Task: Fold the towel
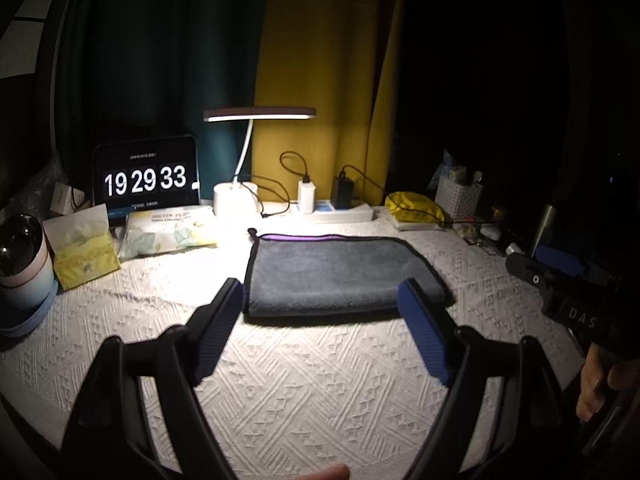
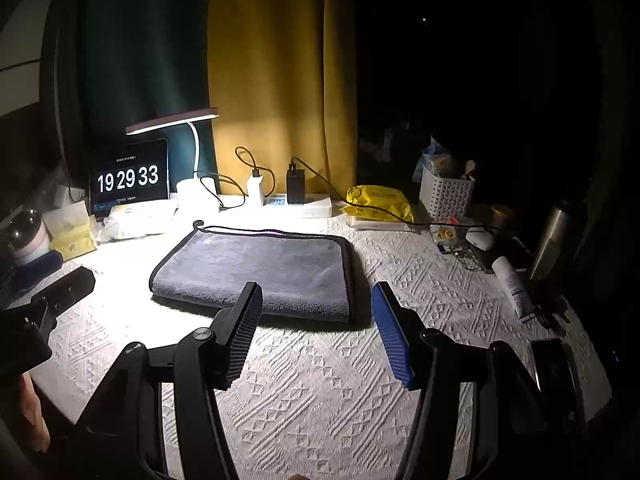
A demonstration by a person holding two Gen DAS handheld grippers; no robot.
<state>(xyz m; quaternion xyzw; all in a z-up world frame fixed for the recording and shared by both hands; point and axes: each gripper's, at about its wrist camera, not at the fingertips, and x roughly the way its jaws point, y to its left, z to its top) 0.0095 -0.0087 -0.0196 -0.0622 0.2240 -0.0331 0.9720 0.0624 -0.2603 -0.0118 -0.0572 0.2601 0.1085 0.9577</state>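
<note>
A grey towel (image 1: 336, 272) with a dark border lies flat and folded over on the white textured tablecloth (image 1: 304, 380); it also shows in the right wrist view (image 2: 256, 272). My left gripper (image 1: 320, 292) is open and empty, held just in front of the towel's near edge. My right gripper (image 2: 316, 296) is open and empty, in front of the towel's near right corner. The right gripper's body shows at the right edge of the left wrist view (image 1: 576, 304).
Along the back stand a tablet clock (image 1: 146, 178), a lit desk lamp (image 1: 260, 114), a power strip with chargers (image 1: 336, 210), tissue packs (image 1: 168, 232), a yellow pack (image 2: 378, 202), a white basket (image 2: 446, 196) and a steel bottle (image 2: 556, 236). A cup (image 1: 22, 256) stands at left.
</note>
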